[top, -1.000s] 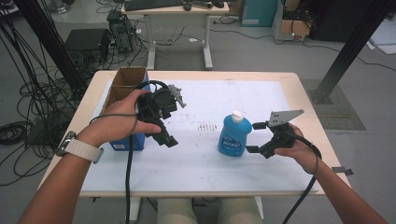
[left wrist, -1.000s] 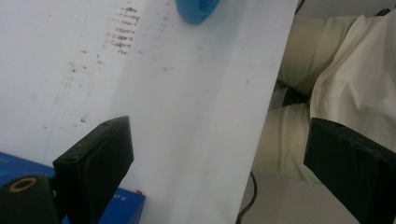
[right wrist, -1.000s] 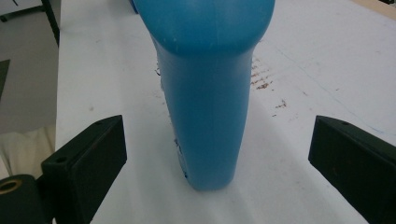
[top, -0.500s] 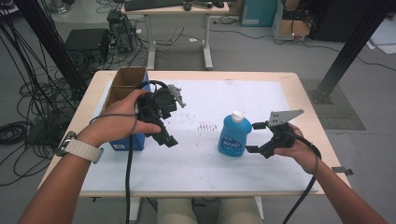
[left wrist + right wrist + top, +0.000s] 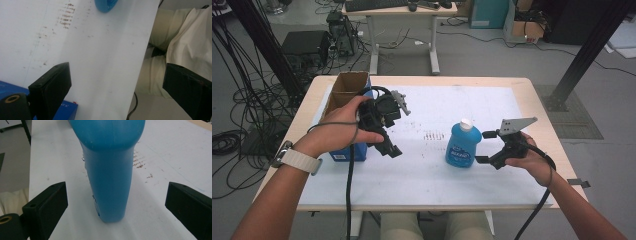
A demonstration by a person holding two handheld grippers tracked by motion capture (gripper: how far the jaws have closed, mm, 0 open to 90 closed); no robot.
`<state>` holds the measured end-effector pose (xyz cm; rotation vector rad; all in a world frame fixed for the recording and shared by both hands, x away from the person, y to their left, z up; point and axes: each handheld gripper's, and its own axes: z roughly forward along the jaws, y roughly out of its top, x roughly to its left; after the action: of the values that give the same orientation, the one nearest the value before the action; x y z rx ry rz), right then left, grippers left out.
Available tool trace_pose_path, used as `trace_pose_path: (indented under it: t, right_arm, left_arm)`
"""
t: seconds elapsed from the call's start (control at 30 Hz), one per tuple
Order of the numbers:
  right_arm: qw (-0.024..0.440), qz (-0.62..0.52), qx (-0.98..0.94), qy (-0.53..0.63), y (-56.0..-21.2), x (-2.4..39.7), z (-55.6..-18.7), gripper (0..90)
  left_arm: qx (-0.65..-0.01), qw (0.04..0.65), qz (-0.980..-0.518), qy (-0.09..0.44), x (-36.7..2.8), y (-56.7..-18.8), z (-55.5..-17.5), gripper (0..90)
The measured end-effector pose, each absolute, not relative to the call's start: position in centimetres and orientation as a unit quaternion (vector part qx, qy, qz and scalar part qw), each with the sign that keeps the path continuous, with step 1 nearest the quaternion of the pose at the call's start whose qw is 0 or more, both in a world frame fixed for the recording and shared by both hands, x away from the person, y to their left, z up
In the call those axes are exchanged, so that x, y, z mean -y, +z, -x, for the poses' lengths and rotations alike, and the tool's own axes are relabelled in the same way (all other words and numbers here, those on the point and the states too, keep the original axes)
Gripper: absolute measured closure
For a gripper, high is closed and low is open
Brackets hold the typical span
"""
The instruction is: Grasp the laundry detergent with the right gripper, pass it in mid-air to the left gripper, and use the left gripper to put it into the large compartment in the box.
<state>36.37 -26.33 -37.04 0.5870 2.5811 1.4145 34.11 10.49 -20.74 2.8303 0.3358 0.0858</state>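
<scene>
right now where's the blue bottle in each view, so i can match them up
High view: the blue bottle stands upright right of centre on the white table sheet, just ahead of the open right gripper.
Left gripper view: its rounded blue base is cut by the top edge.
Right gripper view: its body rises centre, between the jaws and apart from both.
Shared landmark: the brown speckle marks beside it.

Both grippers are black, each trailing a black cable; the right gripper point(image 5: 482, 147) carries a grey three-cornered plate point(image 5: 515, 125) on top. The person wears a watch point(image 5: 296, 160) with a pale band, and beige trousers point(image 5: 432, 226)
</scene>
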Motion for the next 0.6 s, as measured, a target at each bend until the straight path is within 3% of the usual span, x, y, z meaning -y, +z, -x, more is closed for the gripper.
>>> trace_pose_path:
  t: [0.6]
  right_arm:
    - [0.069, -0.197, -0.857, 0.471, -37.08, 26.35, -36.42, 4.5]
  left_arm:
    - [-0.118, 0.145, -0.982, 0.029, -10.5, -20.84, -34.15, 8.6]
